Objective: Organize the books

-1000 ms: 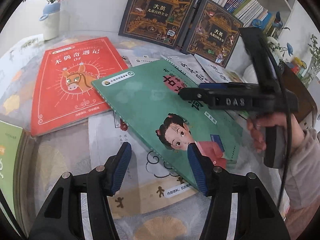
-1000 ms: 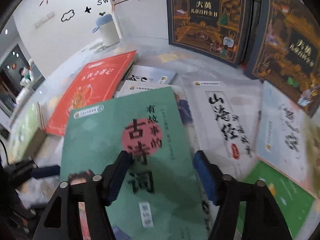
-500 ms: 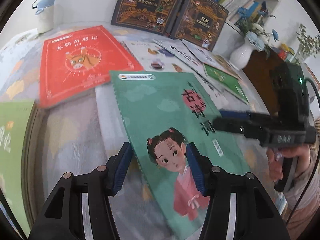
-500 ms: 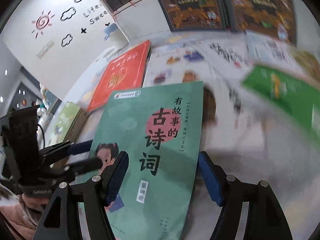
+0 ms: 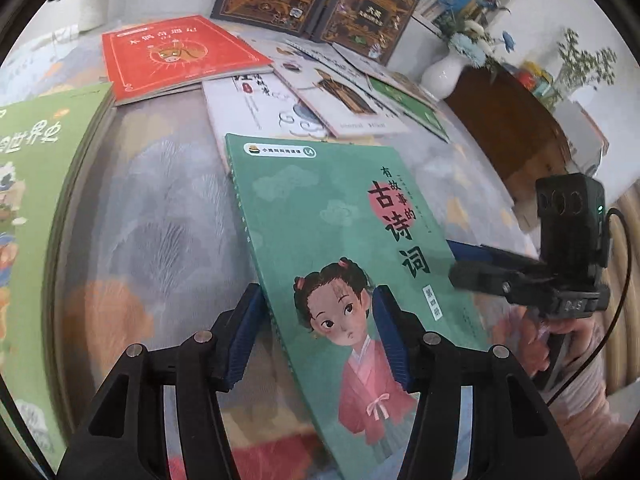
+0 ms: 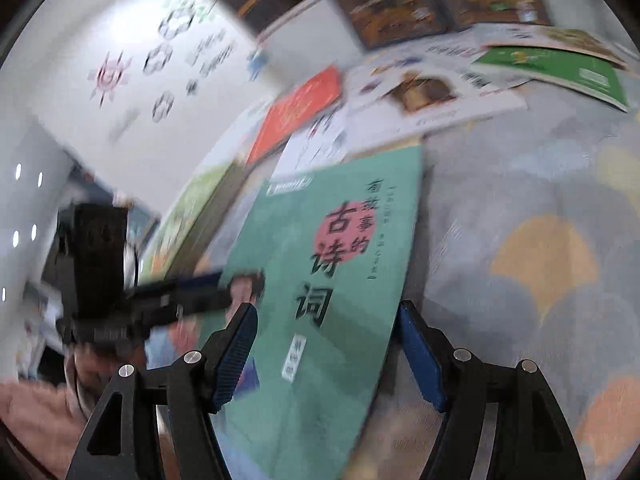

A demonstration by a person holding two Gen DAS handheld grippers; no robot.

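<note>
- Teal book [image 5: 340, 248] now sits near both cameras, over bare tablecloth [image 5: 160, 216]; a second ago it lay on top of the loose pile, overlapping a white book and close to the red book [image 5: 172, 52].
- So it has come toward the person and clear of the pile. Only its far edge now meets the white book [image 5: 248, 108].
- Left gripper [image 5: 316, 340]: jaws straddle the book's near-left corner, one pad at the spine edge, one over the cover. Whether they pinch it can't be told; the gap looks about the same as a second ago.
- Right gripper [image 6: 328, 352]: jaws apart, astride the book's right edge. From the left camera one finger lies over the cover and one shows under it, but a clamp isn't confirmed.
- Right view is motion-blurred, so contact there is unclear.
- Green book [image 5: 36, 184] lies on a stack at the left edge, just beside the cleared patch.
- Far side unchanged: two dark hardbacks [image 5: 320, 0] upright against the shelf, white and green paperbacks [image 5: 408, 104] fanned in front.
- Judgement: one book extracted from the mess and in transit; the green-topped stack on the left is the likely drop spot.
- Most of the pile is not yet sorted, so the task is early.
- Risk: a thin cover held at two edges may sag or slip.
</note>
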